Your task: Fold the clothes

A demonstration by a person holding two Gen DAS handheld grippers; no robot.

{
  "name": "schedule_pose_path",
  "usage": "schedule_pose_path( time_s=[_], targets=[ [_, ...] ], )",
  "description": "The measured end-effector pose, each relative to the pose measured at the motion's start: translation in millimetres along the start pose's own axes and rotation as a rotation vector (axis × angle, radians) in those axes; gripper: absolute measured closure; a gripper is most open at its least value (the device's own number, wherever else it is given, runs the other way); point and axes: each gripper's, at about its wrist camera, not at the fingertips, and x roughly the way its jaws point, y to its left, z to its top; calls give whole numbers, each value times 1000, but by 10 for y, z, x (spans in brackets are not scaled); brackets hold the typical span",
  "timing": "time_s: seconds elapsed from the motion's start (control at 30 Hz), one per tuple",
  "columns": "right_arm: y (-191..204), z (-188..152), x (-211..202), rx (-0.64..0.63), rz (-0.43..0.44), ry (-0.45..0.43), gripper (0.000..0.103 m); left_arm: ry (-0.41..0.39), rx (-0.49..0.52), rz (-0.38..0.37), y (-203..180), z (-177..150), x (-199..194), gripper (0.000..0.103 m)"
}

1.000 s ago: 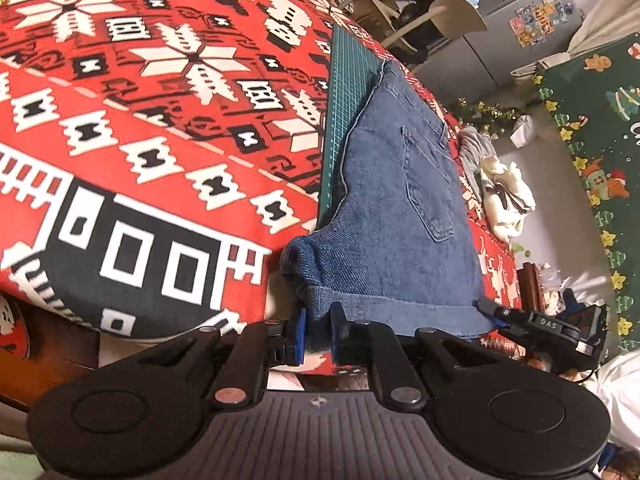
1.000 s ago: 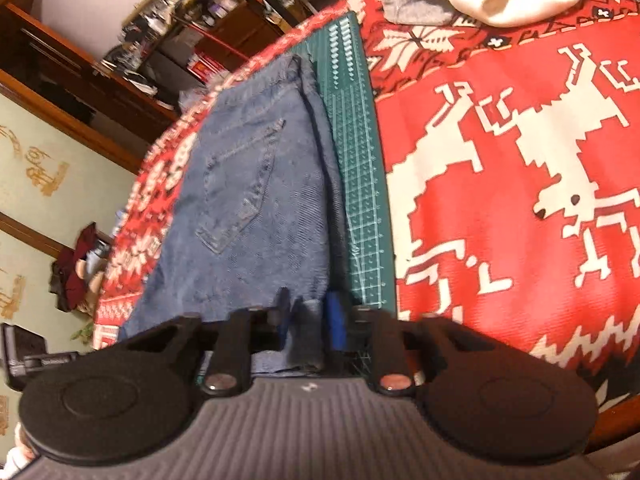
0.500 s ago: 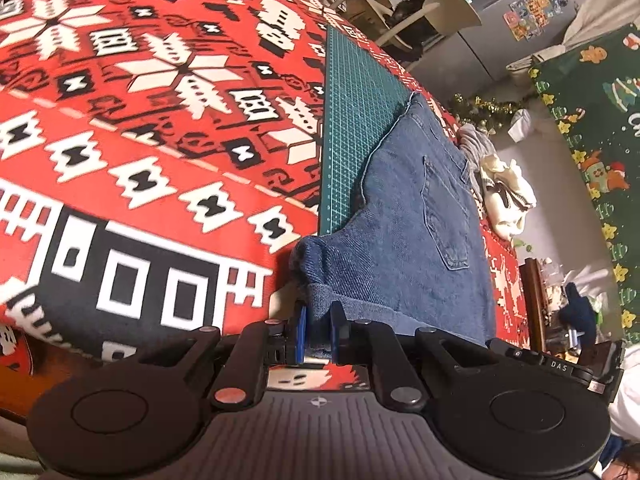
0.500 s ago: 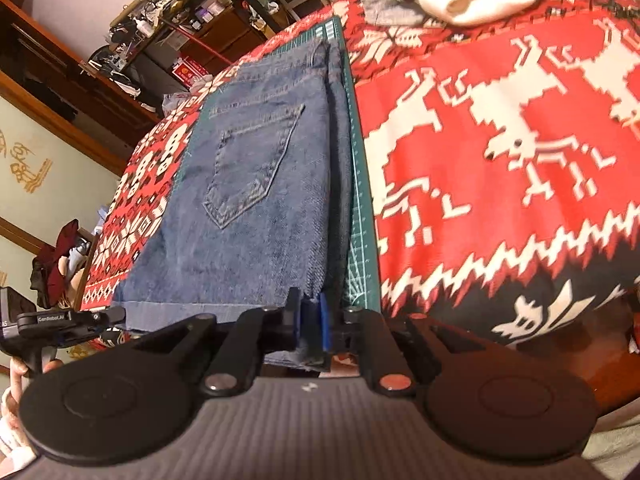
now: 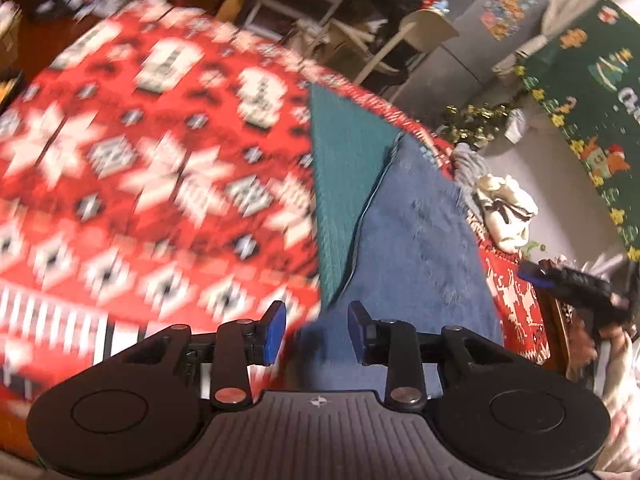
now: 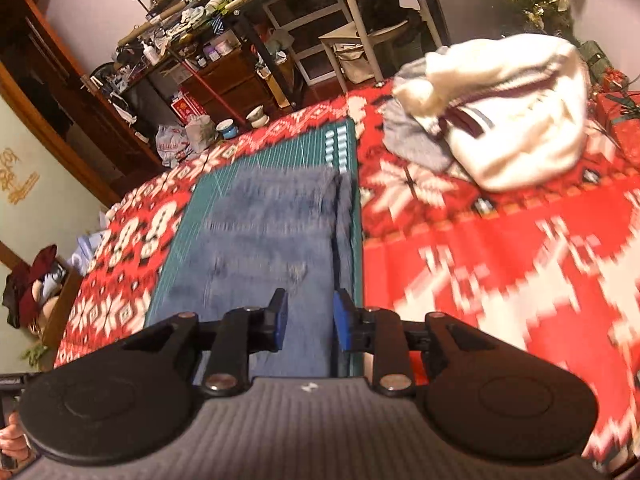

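Both views blurred by motion. Left hand-held gripper: blue pads apart, nothing between them, poised over the near end of the folded jeans. Right hand-held gripper: pads also apart w/ nothing gripped, above the jeans' near edge. Jeans lie flat on the green cutting mat, on the desk w/ red patterned cloth. White garment heaped on a grey 1 at the far side, apart from the jeans.
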Motion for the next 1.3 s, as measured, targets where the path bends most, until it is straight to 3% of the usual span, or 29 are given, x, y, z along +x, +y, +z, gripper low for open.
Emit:
schedule_pose_path(
  time_s=[0.17,0.27,0.43,0.77,0.83,0.9,0.97,1.13,1.3],
  targets=[
    [-24,326,492,27,-4,12,73,14,108,-66,-342,511,542,55],
    [-73,449,742,54,-9,28,72,72,148,-101,-537,731,996,54],
    [-234,536,1047,103,-1,54,69,138,236,-88,-771,958,1593,53],
    [-239,540,1289,46,-10,80,67,143,177,-115,-650,1003,1818,52],
    [-251,538,1295,55,-6,77,68,136,157,-114,-635,1002,1827,58],
    [-201,527,1293,27,-28,65,85,121,151,-79,-651,1002,1855,83],
    [-145,534,1287,5,-44,58,89,111,159,-55,-676,1000,1861,90],
    [8,597,1261,-32,-66,49,92,95,247,-3,-846,1020,1827,91],
    [40,804,1345,-36,-69,35,92,78,218,3,-819,1241,1899,92]
  ],
)
